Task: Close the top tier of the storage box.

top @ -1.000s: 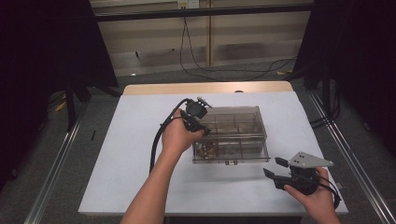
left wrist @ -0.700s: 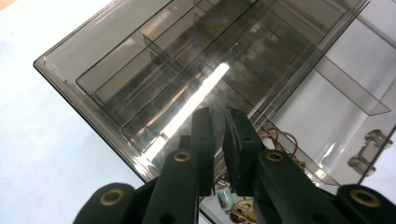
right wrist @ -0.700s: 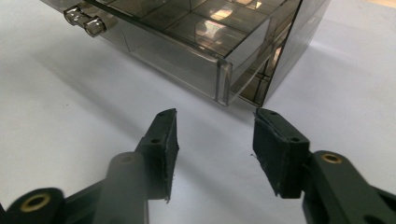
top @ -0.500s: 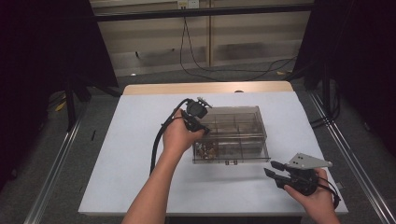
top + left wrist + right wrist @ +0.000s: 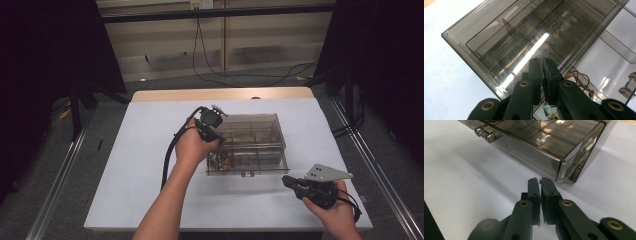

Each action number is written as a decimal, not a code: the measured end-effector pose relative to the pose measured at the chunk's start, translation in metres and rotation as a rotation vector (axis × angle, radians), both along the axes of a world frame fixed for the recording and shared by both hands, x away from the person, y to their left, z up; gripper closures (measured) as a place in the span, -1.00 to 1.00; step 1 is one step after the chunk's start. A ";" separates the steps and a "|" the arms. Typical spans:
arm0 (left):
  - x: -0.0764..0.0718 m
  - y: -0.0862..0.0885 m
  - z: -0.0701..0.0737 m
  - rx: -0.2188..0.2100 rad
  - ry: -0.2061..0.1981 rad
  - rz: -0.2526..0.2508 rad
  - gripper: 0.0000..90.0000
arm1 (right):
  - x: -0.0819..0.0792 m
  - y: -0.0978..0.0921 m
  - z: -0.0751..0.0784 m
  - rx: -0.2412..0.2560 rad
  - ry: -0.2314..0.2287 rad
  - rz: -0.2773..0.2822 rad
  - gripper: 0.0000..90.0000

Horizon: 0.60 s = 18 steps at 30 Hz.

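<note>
A smoky clear plastic organiser box (image 5: 257, 131) stands mid-table, its drawer (image 5: 250, 164) pulled out toward me. My left gripper (image 5: 214, 134) hovers over the box's left corner, shut with nothing held. In the left gripper view the shut gripper (image 5: 542, 61) points down at the box lid (image 5: 524, 32), and a coil of copper wire (image 5: 577, 77) lies in the drawer below. My right gripper (image 5: 286, 179) is low near the table's front right, shut and empty. In the right gripper view the gripper (image 5: 540, 180) faces the drawer's corner (image 5: 560, 170), a short gap away.
The white table top (image 5: 125, 165) has free room left of and in front of the box. The drawer's handle (image 5: 485, 133) sticks out at its front. Small parts (image 5: 222, 160) lie in the drawer's left compartment. Cables hang behind the table (image 5: 210, 60).
My right gripper has crept a little to the left, toward the drawer front. The left gripper and the box have held still.
</note>
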State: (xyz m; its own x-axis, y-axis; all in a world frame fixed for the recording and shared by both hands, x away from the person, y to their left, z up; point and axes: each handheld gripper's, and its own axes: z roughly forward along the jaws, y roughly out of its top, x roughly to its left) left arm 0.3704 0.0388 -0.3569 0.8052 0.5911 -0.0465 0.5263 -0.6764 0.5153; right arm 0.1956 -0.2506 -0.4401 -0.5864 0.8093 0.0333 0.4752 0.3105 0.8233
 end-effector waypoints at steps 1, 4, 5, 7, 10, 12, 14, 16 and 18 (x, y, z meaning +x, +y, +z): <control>0.000 0.000 -0.001 -0.007 -0.003 0.000 0.91 | 0.001 0.001 0.000 0.004 -0.006 0.002 0.93; 0.000 0.000 0.000 -0.003 0.001 0.001 0.93 | 0.002 0.002 0.001 0.009 -0.005 0.005 0.94; 0.000 -0.001 0.000 -0.004 0.001 0.002 0.94 | 0.002 0.003 0.002 0.013 -0.006 0.005 0.94; 0.000 -0.001 0.000 -0.003 0.000 0.002 0.95 | 0.004 0.004 0.002 0.013 -0.010 0.005 0.95; 0.000 -0.001 -0.001 -0.008 0.003 0.002 0.96 | 0.005 0.006 0.002 0.019 -0.011 0.006 0.96; 0.000 -0.001 -0.001 -0.005 0.003 -0.002 0.97 | 0.006 0.007 0.003 0.022 -0.017 0.005 0.97; 0.000 -0.002 -0.001 -0.007 0.005 0.001 0.99 | 0.007 0.008 0.004 0.021 -0.016 0.007 0.97; 0.000 -0.001 -0.001 -0.005 0.006 -0.001 0.99 | 0.008 0.010 0.003 0.021 -0.014 0.011 0.97; 0.000 -0.002 -0.001 -0.007 0.007 0.003 0.99 | 0.009 0.012 0.003 0.019 -0.018 0.011 0.98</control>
State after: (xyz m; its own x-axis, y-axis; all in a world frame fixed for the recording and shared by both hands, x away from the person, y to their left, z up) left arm 0.3702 0.0373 -0.3578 0.8033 0.5929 -0.0567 0.5319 -0.6712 0.5163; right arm 0.2045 -0.2383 -0.4371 -0.5960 0.8021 0.0380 0.4568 0.2997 0.8376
